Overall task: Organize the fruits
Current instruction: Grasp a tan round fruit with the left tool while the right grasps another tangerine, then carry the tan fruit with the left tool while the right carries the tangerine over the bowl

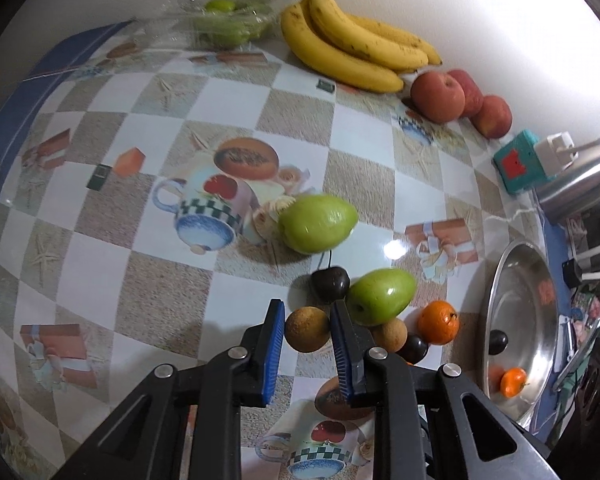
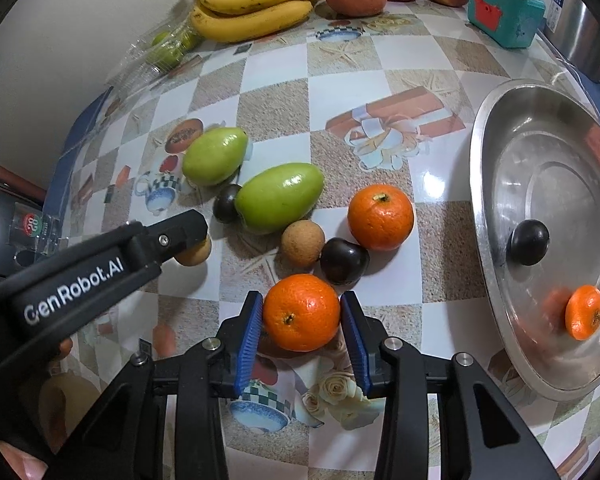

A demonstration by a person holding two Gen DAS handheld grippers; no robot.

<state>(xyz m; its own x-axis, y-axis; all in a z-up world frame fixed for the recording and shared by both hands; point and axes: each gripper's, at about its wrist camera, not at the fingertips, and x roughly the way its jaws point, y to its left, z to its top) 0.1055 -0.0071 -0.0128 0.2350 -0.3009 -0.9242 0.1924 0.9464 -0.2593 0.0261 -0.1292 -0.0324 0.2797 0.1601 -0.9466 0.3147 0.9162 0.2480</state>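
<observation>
Right wrist: left gripper (image 2: 192, 240) reads "GenRobot.AI".

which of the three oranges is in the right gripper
The orange nearest the camera, between the right gripper's blue pads. One other lies loose on the table, and the third lies in the steel bowl.

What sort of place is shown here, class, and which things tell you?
Probably a home kitchen or dining table: a glossy checked tablecloth printed with teacups, a round steel tray holding fruit, and a bunch of yellow bananas against a plain white wall.
</observation>
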